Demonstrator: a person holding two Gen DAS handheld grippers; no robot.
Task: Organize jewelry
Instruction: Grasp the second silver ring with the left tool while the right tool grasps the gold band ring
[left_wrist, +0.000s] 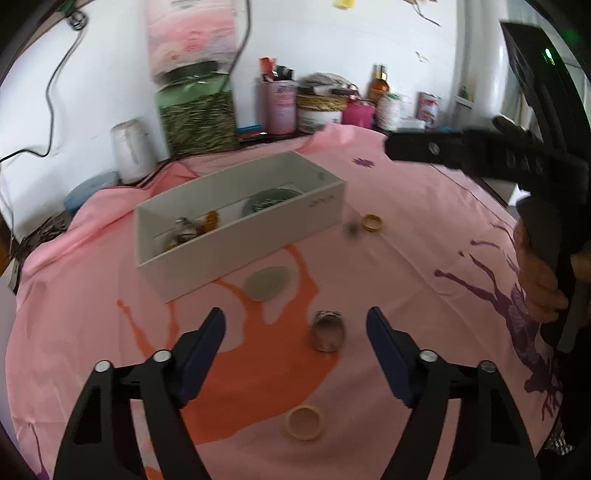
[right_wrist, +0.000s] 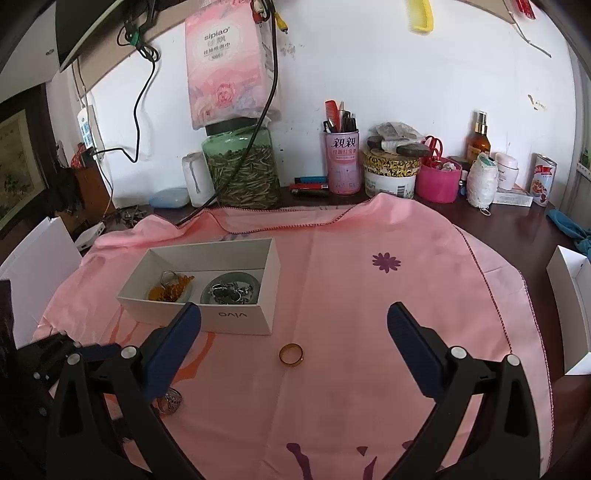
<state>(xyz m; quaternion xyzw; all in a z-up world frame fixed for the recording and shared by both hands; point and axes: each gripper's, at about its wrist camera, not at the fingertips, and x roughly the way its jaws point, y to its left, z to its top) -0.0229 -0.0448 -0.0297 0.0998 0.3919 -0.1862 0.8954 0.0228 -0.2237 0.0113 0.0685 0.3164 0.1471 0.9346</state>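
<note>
A silver ring (left_wrist: 327, 330) lies on the pink cloth (left_wrist: 406, 258) between the fingers of my left gripper (left_wrist: 295, 326), which is open and not touching it. A cream round piece (left_wrist: 303, 422) lies nearer to me, and a pale green disc (left_wrist: 266, 282) sits in front of the white box (left_wrist: 240, 254). My right gripper (right_wrist: 293, 319) is open above a gold ring (right_wrist: 291, 354), (left_wrist: 372, 222) on the cloth. The white box (right_wrist: 236, 317) holds orange-gold pieces (right_wrist: 170, 290) and silver jewelry (right_wrist: 231, 290). The silver ring (right_wrist: 170, 400) shows partly behind the right gripper's left finger.
Along the wall stand a green jar (right_wrist: 242, 166), a pink pen cup (right_wrist: 341, 162), a pink basket (right_wrist: 439, 181) and bottles. White box parts lie at the right edge (right_wrist: 569, 306) and the left (right_wrist: 33, 258). A hand (left_wrist: 539, 280) holds the right gripper.
</note>
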